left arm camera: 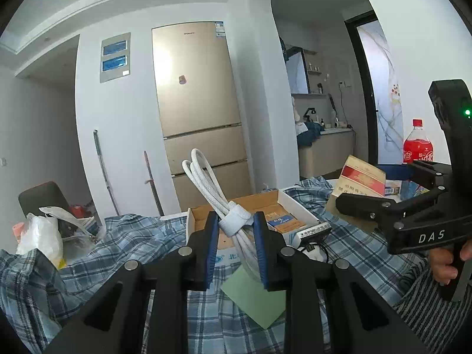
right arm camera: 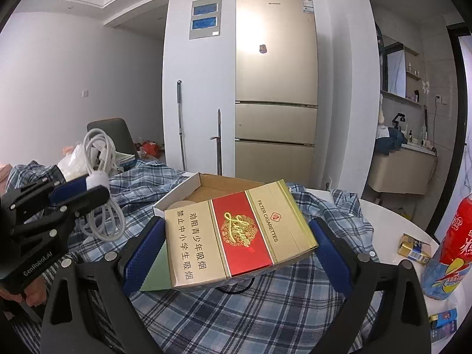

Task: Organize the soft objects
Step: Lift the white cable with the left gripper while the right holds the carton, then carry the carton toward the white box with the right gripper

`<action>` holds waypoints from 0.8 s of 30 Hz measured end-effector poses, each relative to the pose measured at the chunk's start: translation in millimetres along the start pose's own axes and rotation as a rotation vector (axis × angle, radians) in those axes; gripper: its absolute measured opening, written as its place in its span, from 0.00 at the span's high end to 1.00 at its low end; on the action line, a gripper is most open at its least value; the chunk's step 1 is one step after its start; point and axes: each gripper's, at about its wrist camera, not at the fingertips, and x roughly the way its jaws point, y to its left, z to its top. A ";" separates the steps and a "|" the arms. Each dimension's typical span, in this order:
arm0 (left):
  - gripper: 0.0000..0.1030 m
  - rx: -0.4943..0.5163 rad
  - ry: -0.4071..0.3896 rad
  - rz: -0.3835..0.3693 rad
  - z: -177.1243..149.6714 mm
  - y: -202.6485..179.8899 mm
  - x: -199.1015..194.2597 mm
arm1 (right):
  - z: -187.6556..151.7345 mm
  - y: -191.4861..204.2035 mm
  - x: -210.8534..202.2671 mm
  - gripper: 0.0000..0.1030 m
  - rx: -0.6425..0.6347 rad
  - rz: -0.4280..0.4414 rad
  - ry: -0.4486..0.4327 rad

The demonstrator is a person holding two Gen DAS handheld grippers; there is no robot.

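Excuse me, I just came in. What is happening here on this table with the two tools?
A person is tidying with a handheld claw in each hand. The left claw is shut on a bundled white cable, held up above the plaid shirt that covers the table. The right claw holds a gold and red cigarette carton between its pads, just in front of an open cardboard box. A red soda bottle stands at the right edge of the table.
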 end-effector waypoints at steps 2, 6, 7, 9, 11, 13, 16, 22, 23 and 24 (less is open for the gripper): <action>0.76 0.007 0.004 0.007 1.8 -0.9 -0.5 | 0.3 -0.3 -0.4 0.07 0.000 -0.004 0.000; 0.76 0.005 0.022 0.008 19.2 -3.7 -2.5 | 10.9 -3.6 -2.1 0.07 0.028 -0.009 0.014; 0.76 0.009 0.033 0.016 25.4 -3.9 -0.7 | 16.3 -4.1 -1.1 0.07 0.027 -0.016 0.022; 0.76 0.022 0.055 0.064 40.2 -5.8 4.9 | 27.9 -6.3 1.2 0.07 0.024 -0.032 0.029; 0.76 0.002 0.066 0.073 57.3 -1.1 11.7 | 42.1 -7.2 5.2 0.07 0.009 -0.062 0.041; 0.76 -0.023 0.063 0.070 75.6 5.0 21.1 | 57.7 -9.5 9.8 0.07 0.008 -0.076 0.046; 0.76 -0.037 0.081 0.052 92.8 10.8 38.6 | 75.7 -8.3 26.4 0.16 -0.011 -0.095 0.092; 0.76 -0.108 0.130 -0.015 90.4 23.6 53.4 | 58.6 -14.9 48.0 0.17 0.033 -0.034 0.242; 0.76 -0.093 0.133 -0.016 83.5 21.1 48.1 | 50.9 -16.4 49.4 0.16 0.048 -0.017 0.278; 0.76 -0.088 0.139 -0.023 77.8 19.4 43.7 | 44.1 -17.5 50.9 0.15 0.071 0.006 0.306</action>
